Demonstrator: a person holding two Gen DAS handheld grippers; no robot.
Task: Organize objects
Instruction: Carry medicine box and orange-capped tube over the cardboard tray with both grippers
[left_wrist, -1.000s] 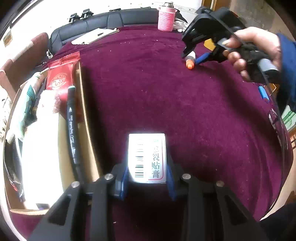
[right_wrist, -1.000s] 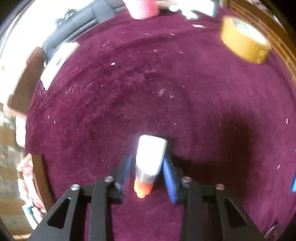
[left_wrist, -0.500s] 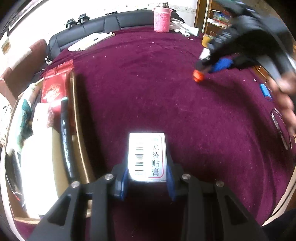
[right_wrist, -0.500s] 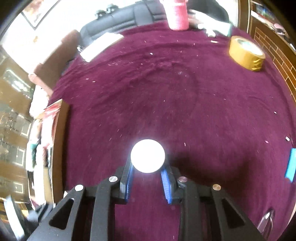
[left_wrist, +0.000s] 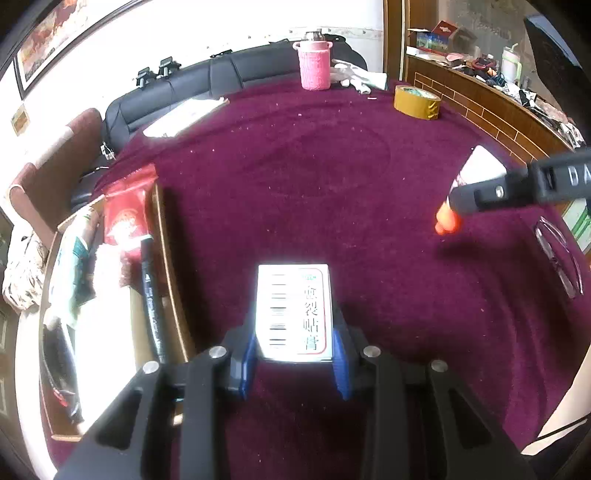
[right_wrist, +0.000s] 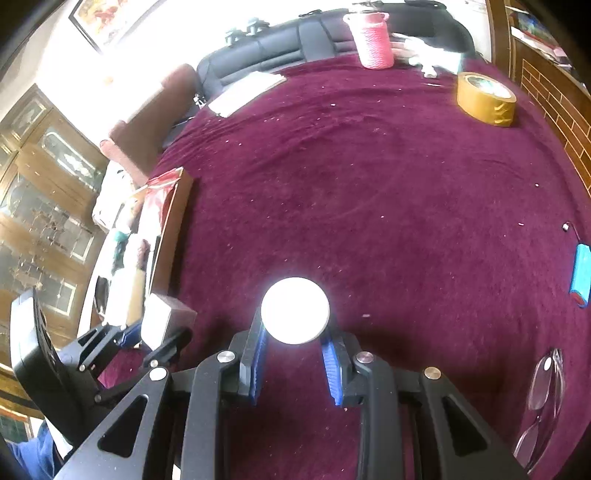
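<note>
Left gripper (left_wrist: 295, 363) clamped on a small white box (left_wrist: 294, 312) with barcode and Chinese print, blue pads pressing both its sides, box held above the maroon cloth (left_wrist: 314, 177). Right gripper (right_wrist: 291, 363) nearly closed on a white tube (right_wrist: 294, 311) seen end-on in its own view; in the left wrist view the tube's orange cap (left_wrist: 447, 221) points down at 3 o'clock, clear of the cloth. Cardboard box (left_wrist: 166, 258) at 9 o'clock, holding a black marker (left_wrist: 152, 295) along its right wall and a red packet (left_wrist: 125, 214) at its far end. Glasses (right_wrist: 543, 398) at 4 o'clock, blue cylinder (right_wrist: 580, 275) at 3 in the right wrist view. Far off, tape roll (right_wrist: 485, 99) at 1 o'clock, pink cup (right_wrist: 373, 40) at 12, white paper pad (right_wrist: 245, 92) at 11.
</note>
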